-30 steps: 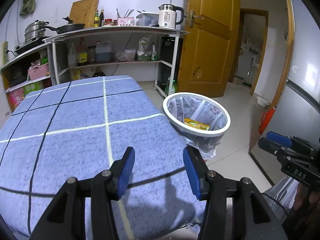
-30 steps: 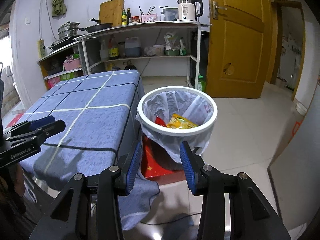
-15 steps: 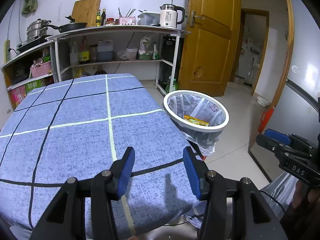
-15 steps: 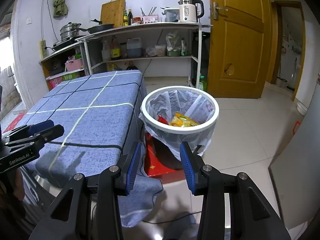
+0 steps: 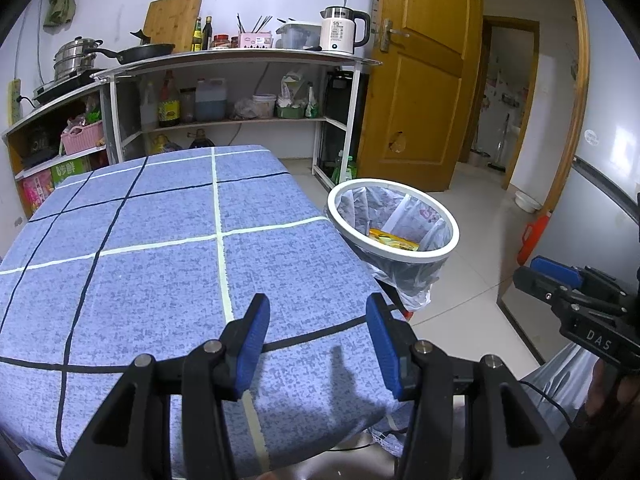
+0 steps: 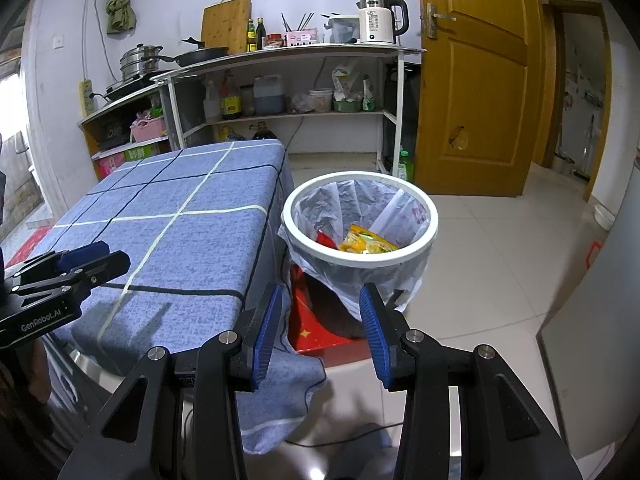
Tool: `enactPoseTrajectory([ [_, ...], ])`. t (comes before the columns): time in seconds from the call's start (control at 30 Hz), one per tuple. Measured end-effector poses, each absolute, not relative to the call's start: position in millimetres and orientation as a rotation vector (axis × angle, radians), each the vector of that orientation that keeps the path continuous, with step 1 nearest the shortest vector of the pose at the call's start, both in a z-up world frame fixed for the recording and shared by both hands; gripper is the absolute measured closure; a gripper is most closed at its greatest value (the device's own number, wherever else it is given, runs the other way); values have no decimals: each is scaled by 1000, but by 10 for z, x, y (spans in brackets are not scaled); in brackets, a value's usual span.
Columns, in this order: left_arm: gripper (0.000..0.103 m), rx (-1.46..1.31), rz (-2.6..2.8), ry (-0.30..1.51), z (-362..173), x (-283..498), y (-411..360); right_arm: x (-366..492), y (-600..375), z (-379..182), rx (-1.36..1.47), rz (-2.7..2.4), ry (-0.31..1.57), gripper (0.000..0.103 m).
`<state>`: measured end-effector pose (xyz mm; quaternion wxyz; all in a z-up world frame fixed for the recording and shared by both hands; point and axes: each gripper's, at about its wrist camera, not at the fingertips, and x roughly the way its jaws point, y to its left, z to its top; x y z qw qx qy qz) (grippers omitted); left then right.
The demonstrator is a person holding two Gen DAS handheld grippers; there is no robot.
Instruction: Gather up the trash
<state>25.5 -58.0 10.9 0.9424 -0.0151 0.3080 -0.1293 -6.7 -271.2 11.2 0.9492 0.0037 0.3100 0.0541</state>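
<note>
A white-rimmed trash bin point(image 6: 420, 252) lined with a clear plastic bag stands on the floor beside the table's right edge; it also shows in the left wrist view, trash bin point(image 5: 440, 254). Inside lie a yellow wrapper point(image 6: 366, 242) and a red wrapper point(image 6: 325, 239); the yellow wrapper point(image 5: 394, 239) shows from the left too. My left gripper point(image 5: 318, 344) hovers open over the near part of the blue checked tablecloth point(image 5: 160, 264), nothing between its blue pads. My right gripper point(image 6: 320, 332) is open and bare, in front of the bin, above the floor.
A metal shelf unit point(image 6: 288, 80) with pans, bottles and a kettle point(image 6: 378, 20) lines the back wall. A wooden door point(image 6: 476, 80) stands open at the right. A red box point(image 6: 320, 328) sits under the bin. Pale tiled floor point(image 6: 500, 280) spreads to the right.
Both views have shifted slightly: the bin and table sit a little farther from the grippers than a second ago. Both grippers stay open with nothing in them.
</note>
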Motion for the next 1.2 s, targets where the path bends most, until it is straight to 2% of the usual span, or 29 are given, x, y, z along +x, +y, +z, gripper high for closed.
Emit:
enactPoseTrajectory([
  [1.2,51,-27,-259,629,109,269,-582,-24,-2707,130,7,123,633,61],
])
